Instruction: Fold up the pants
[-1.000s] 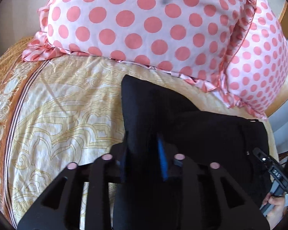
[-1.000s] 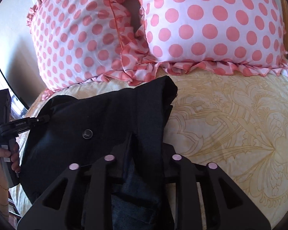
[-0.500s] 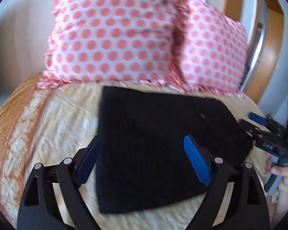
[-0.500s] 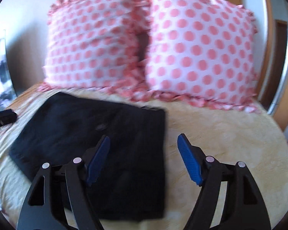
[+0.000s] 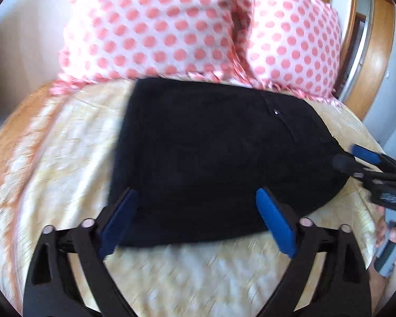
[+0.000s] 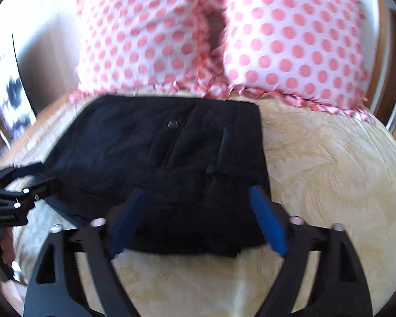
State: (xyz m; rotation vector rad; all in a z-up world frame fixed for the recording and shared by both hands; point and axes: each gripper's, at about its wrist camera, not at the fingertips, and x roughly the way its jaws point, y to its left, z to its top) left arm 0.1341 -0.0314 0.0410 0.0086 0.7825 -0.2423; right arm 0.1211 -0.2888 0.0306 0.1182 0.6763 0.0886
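The pants lie folded in a flat dark block on the bed, just below the pillows — the fold looks done. The long side runs across the bed. Both hand-held grippers — left and right — are opening, holding nothing
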